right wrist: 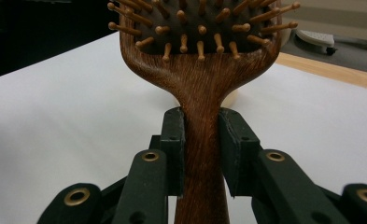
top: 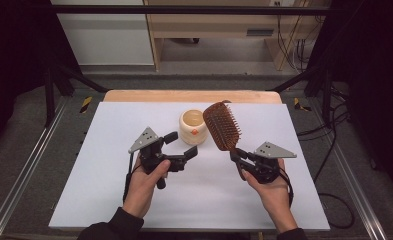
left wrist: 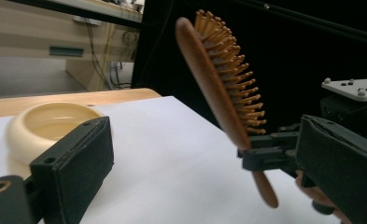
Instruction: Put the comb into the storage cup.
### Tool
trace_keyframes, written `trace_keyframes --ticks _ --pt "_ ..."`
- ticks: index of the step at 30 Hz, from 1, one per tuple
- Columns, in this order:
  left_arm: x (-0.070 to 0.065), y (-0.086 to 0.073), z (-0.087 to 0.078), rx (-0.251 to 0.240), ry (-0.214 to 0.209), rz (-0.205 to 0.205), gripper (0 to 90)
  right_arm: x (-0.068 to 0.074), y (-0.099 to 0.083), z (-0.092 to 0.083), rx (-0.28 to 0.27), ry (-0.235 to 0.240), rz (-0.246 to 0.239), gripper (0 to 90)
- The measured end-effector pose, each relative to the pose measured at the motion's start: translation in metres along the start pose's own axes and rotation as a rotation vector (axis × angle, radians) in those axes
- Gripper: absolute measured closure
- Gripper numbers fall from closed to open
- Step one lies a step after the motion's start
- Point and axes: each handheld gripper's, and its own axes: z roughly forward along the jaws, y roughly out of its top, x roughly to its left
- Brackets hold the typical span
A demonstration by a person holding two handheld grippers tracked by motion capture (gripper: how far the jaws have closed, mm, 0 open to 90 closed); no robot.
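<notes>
White tabletop (top: 134, 200) carries one cream cup (top: 193, 127), far centre; one wooden hairbrush (top: 222, 125) stands raised just right of it — right gripper (top: 240, 157) clamps its handle; left gripper (top: 181, 146) gapes wide, empty, near the cup.

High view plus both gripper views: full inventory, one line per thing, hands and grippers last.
hairbrush: 1, brown wood with lighter pins, held up off the table at right of centre, head up, handle clamped.
cup: 1, cream, small orange mark on its side, upright on the white sheet just left of the hairbrush.
white sheet: 1, white, covers most of the table.
table: 1, light wood, edge shows along the far side.
left gripper: 1, black, jaws open, pointing toward the cup, holding nothing.
right gripper: 1, black, shut on the hairbrush handle.
hands: 2, dark sleeves, coming in from the near edge.
</notes>
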Motion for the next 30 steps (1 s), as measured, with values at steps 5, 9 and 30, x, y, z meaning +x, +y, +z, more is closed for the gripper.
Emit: trace_keyframes --ticks 5,9,30 --pt "-0.002 0.003 0.011 -0.001 -0.014 -0.050 4.5 0.013 0.003 0.005 -0.016 -0.004 -0.039 72.8" --pt "-0.002 0.007 0.014 -0.017 -0.022 -0.087 4.6 0.020 0.002 0.007 -0.021 -0.006 -0.065 72.7" --pt "0.004 0.012 0.027 -0.041 -0.028 -0.190 11.2 0.038 -0.001 0.015 -0.017 0.009 -0.142 72.7"
